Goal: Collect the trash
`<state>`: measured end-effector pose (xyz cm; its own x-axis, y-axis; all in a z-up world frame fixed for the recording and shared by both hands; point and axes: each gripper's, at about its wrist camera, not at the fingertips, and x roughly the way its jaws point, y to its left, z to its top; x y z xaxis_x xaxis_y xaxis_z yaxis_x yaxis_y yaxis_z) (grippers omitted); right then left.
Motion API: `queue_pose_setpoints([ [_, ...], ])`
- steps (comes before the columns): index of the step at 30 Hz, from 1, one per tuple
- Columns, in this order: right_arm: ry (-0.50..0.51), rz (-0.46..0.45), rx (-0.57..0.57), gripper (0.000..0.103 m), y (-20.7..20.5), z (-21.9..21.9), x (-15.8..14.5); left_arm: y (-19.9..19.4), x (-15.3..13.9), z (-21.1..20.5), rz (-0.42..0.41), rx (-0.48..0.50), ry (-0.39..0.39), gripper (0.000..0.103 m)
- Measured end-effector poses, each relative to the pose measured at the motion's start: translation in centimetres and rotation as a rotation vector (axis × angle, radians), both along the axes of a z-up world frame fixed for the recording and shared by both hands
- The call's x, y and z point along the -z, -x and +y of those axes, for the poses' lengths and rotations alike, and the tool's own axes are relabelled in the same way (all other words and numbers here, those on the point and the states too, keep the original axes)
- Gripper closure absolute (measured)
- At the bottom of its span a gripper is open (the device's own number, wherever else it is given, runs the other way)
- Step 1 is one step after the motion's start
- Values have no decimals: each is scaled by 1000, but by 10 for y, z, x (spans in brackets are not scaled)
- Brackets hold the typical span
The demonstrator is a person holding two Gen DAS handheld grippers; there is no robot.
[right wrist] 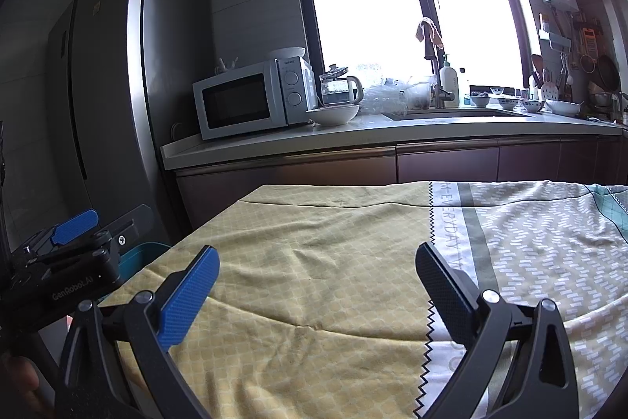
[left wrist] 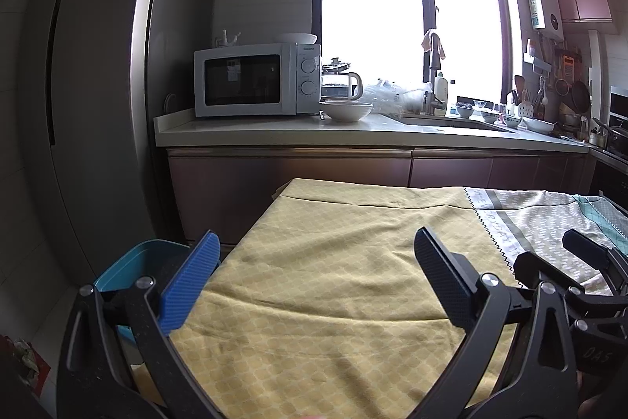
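Both grippers hover side by side over the near end of a cloth-covered desk, cameras looking far toward the kitchen counter. Left gripper: jaws spread wide, nothing between them. Right gripper: same, jaws wide apart and empty. In the left wrist view the right gripper shows at the right edge; in the right wrist view the left gripper sits at the left edge, so they are near each other but not touching.

Trash: none visible on the yellow-and-patterned cloth in either view. The cloth is bare, only wrinkled. A teal bin stands on the floor just beside the desk's left near corner, partly hidden behind the left gripper's blue finger; what is inside cannot be told. Some crumpled stuff lies on the floor at the far-left bottom corner of the left wrist view, too dark to identify.

Judged step: locating something to pick up, or start/end pose. To do it well: tilt the cameras down and sweep the desk edges and the floor by the bin, since the near strip of desk is hidden under the grippers. Keep the jaws wide until a piece is centred between the fingers. Use the left gripper for drops; it is nearer the bin. Mind the loose cloth: a low pinch may catch a fold and drag it.

Far side: microwave, white bowl, sink area, all well apart from the grippers.
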<state>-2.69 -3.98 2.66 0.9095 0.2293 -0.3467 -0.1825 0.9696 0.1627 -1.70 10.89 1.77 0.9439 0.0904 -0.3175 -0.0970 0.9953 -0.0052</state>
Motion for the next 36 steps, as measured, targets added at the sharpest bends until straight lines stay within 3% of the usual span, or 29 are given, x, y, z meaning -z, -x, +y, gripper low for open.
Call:
queue_pose_setpoints([
  [36,-9,8,13,6,2,-1,3,-6,7,1,13,10,2,5],
])
